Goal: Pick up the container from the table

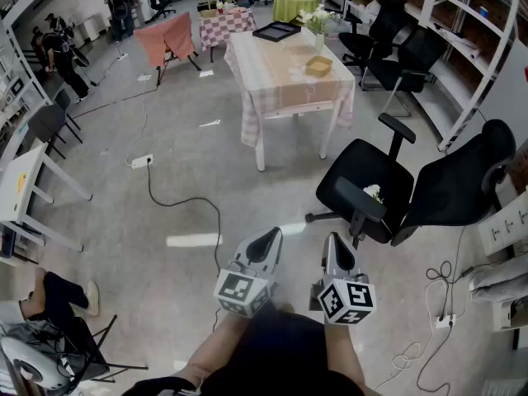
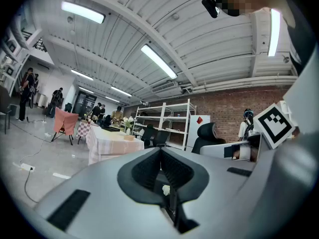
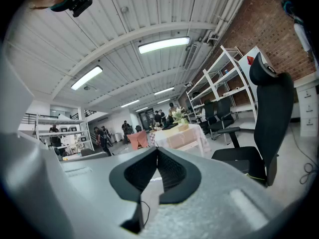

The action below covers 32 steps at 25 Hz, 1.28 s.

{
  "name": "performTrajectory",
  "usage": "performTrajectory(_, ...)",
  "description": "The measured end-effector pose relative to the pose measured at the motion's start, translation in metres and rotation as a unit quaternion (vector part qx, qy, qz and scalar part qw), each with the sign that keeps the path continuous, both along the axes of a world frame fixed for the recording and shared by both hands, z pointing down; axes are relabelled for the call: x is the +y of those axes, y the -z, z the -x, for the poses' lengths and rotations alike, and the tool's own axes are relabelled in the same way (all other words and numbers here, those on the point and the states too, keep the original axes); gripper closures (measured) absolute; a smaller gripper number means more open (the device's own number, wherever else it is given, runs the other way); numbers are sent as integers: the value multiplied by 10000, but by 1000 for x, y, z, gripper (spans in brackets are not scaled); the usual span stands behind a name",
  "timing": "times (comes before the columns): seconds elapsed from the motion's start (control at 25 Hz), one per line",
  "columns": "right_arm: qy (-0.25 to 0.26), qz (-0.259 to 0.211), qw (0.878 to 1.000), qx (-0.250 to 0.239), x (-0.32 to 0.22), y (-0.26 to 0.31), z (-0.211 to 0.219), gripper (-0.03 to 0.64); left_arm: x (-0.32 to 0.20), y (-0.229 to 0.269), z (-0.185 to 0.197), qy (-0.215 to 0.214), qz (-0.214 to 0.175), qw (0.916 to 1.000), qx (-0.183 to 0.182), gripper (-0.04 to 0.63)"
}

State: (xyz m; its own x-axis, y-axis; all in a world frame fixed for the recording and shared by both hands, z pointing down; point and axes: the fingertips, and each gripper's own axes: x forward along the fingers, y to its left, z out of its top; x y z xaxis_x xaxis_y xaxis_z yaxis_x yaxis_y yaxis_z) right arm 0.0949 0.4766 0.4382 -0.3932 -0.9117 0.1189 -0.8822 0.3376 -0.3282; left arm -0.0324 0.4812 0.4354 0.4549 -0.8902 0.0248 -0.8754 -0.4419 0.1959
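Left tool (image 1: 271,235) and right tool (image 1: 332,240) are closed.

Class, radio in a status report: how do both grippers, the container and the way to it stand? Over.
Left gripper shut, empty; right gripper shut, empty. Container on far table, untouched. Black office chair beside the path.

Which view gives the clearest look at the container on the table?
Head view: the container sits unobstructed on the table, seen from above. Both gripper views show it only as a tiny distant shape on the tabletop.
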Motion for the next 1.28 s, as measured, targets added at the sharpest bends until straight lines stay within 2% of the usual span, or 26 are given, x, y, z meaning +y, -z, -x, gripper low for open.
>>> performTrajectory(0.36,33,24,10000,7,-3,-2,2,612,-3,-1,3,72,14,10000,45,583)
performTrajectory(0.68,-139,106,9998,-19,0,-9,-6,612,0,-8,-3,25,145,9999,30,583)
performTrajectory(0.96,-297,214,9993,-38,-16,-16,-19,612,-13,-13,-13,-53,190,9998,39,583)
performTrajectory(1.28,-250,228,9994,18,-51,-19,-13,612,-48,-17,-10,-49,228,9997,108,583)
